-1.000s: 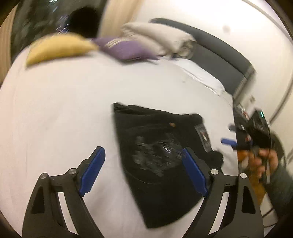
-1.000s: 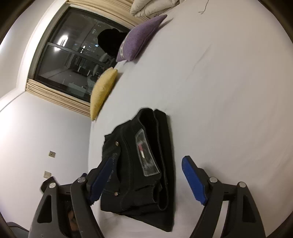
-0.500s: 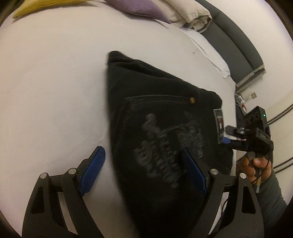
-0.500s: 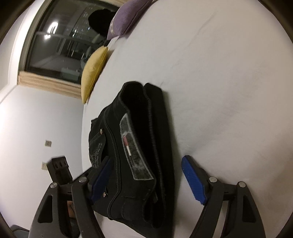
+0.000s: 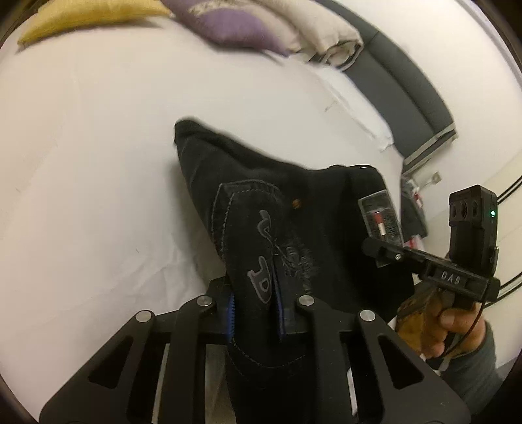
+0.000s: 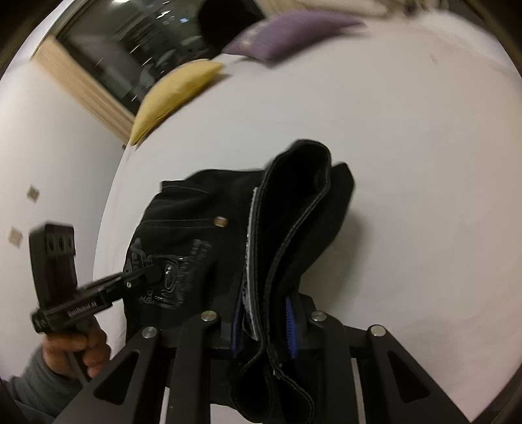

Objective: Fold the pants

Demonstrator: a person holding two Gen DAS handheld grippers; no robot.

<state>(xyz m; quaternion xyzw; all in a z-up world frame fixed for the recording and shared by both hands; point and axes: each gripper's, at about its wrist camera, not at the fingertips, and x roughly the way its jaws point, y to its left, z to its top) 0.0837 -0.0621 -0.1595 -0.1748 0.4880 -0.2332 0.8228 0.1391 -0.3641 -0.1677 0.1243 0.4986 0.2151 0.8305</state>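
Gripping the folded black jeans (image 5: 293,234) at lower centre of the left wrist view, the left gripper (image 5: 254,313) has its blue-padded jaws clenched on a pinch of denim beside the embroidered back pocket. The jeans run from there toward the middle of the frame over the white bed (image 5: 98,163), and a leather waistband patch (image 5: 380,217) shows at their right side. At right of frame, the right gripper (image 5: 375,246) reaches in to the jeans near that patch, held by a hand (image 5: 437,326) at lower right. A yellow cushion (image 5: 84,16) lies upper left, a purple cushion (image 5: 235,26) top centre, and a grey headboard (image 5: 411,94) curves down the upper right.

In the right wrist view, the right gripper (image 6: 266,326) at lower centre has its jaws closed on the stacked waistband edge of the jeans (image 6: 293,228), which rise up the middle of the frame above the bed (image 6: 424,163). The left gripper (image 6: 143,275) comes in from lower left onto the pocket embroidery. A dark window (image 6: 130,49) fills the upper left, with the yellow cushion (image 6: 173,94) below it and the purple cushion (image 6: 287,32) at top centre.
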